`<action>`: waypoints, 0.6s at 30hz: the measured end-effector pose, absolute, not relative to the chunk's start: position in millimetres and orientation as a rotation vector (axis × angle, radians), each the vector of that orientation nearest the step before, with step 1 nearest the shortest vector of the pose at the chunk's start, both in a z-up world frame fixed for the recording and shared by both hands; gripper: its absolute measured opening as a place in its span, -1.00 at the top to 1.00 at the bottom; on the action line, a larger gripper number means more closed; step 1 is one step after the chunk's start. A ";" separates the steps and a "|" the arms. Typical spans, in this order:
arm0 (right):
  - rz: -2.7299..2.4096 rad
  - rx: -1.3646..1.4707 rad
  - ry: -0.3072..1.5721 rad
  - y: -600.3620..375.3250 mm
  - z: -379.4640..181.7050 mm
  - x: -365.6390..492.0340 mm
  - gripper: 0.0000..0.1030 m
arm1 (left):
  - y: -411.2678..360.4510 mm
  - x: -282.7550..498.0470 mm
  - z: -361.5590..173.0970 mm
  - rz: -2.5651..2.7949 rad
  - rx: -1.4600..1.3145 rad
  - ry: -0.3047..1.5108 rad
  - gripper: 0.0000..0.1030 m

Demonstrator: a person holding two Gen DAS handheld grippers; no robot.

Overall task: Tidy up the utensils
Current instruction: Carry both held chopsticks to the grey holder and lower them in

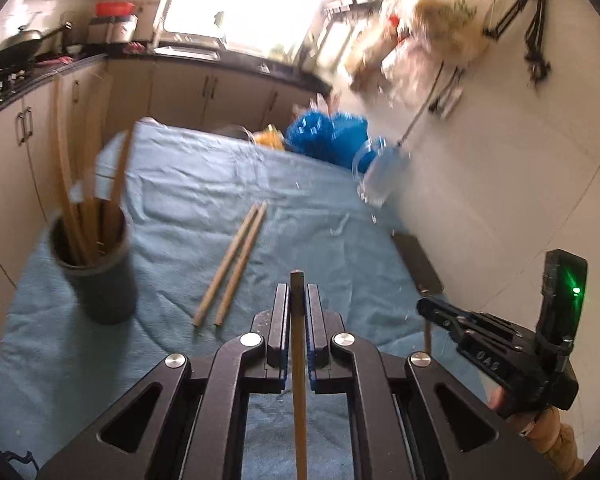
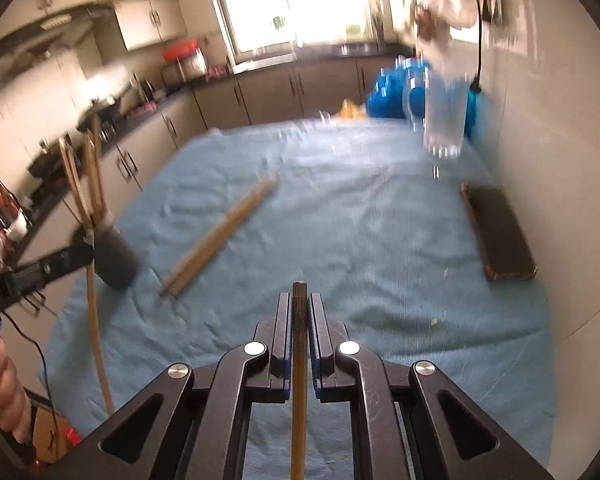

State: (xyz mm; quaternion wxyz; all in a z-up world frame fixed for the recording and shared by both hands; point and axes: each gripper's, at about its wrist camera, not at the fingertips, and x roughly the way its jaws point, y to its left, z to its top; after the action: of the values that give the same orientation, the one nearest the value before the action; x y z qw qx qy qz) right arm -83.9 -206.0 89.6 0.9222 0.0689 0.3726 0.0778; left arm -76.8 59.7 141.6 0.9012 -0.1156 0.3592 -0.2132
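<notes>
My left gripper (image 1: 298,312) clamps one chopstick (image 1: 299,380), right gripper (image 2: 299,320) another (image 2: 299,380) — loose pair (image 1: 230,266) ahead-left.

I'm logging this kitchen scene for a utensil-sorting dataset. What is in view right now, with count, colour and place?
tablecloth: one, blue, covering the table
holder: one, dark grey, table's left side, several wooden chopsticks standing in it
loose chopsticks: two, wooden, lying side by side mid-table
glass: one, clear, far right
blue bag: one, far end
dark board: one, right edge by the wall
held chopsticks: two, wooden, one in each gripper
left gripper: black, shut on a chopstick
right gripper: black, shut on a chopstick
</notes>
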 end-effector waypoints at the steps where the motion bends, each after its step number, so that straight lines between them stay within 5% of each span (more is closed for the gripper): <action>1: 0.162 0.142 0.739 -201.4 97.3 -90.9 0.85 | 68.1 -81.9 147.0 -0.433 -0.254 0.724 0.88; 18: 0.271 0.290 0.431 -148.5 178.8 -73.3 0.85 | 166.9 -103.3 235.7 -0.291 -0.369 0.407 0.88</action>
State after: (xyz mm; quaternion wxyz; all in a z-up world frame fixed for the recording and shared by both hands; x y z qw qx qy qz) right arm -73.3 -148.5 178.8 0.9574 0.1432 0.2125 0.1333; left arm -103.3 166.9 235.7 0.9521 -0.1816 0.2001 -0.1431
